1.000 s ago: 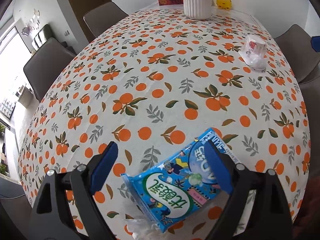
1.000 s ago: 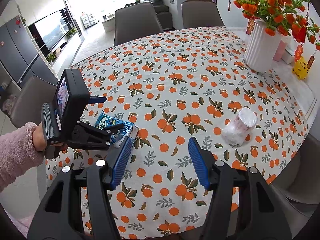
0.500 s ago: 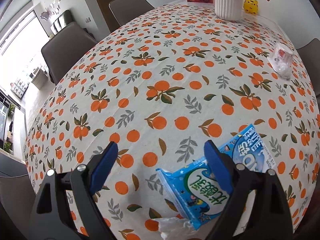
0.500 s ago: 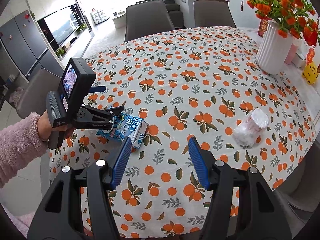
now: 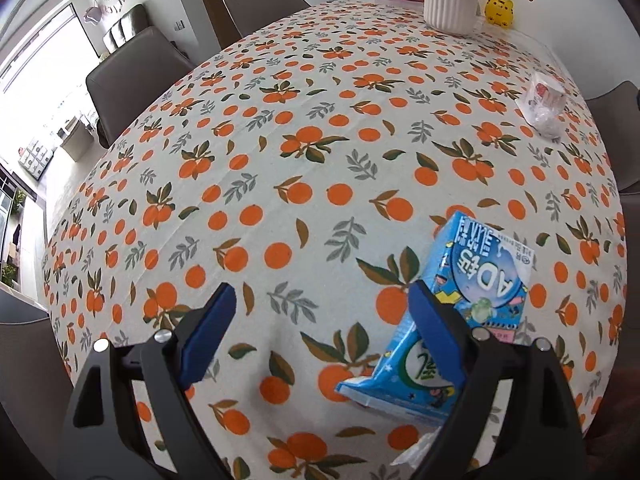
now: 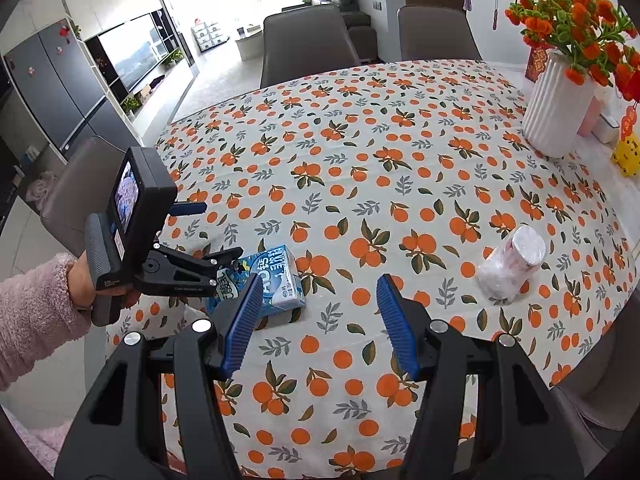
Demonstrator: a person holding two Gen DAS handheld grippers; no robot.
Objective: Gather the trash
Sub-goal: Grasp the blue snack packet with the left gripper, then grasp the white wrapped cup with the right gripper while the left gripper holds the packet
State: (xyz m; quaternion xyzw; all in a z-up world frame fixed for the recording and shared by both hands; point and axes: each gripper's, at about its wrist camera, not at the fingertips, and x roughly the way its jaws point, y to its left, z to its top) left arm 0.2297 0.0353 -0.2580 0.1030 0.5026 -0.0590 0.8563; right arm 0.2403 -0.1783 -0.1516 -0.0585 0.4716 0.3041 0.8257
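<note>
Your left tool (image 5: 322,320) is open, fingers wide apart and gripping nothing, and the blue carton (image 5: 476,276) lies off to its right side, not between the fingers. In the left wrist view the right finger (image 5: 436,332) sits over the carton's near end, so the box runs from under that finger away and to the right, its long axis slanting up across the worktop (image 5: 320,168). That's the relation to fix: the carton is outside the gap, to the right.

From the right wrist view, your left tool (image 6: 208,240) hovers at the carton (image 6: 276,276), clearly the nearer of the two. Your right tool (image 6: 316,320) is open as well, empty, with the carton just beyond its left finger (image 6: 240,324).

The cup (image 6: 516,260) lies on its side well apart to the right (closer to your right tool, I'd judge, so save it for that hand).

My read: swing the left tool rightward so the fingers straddle the carton across its narrow width, then close. Whether the finger touches the carton now, I can't tell.
</note>
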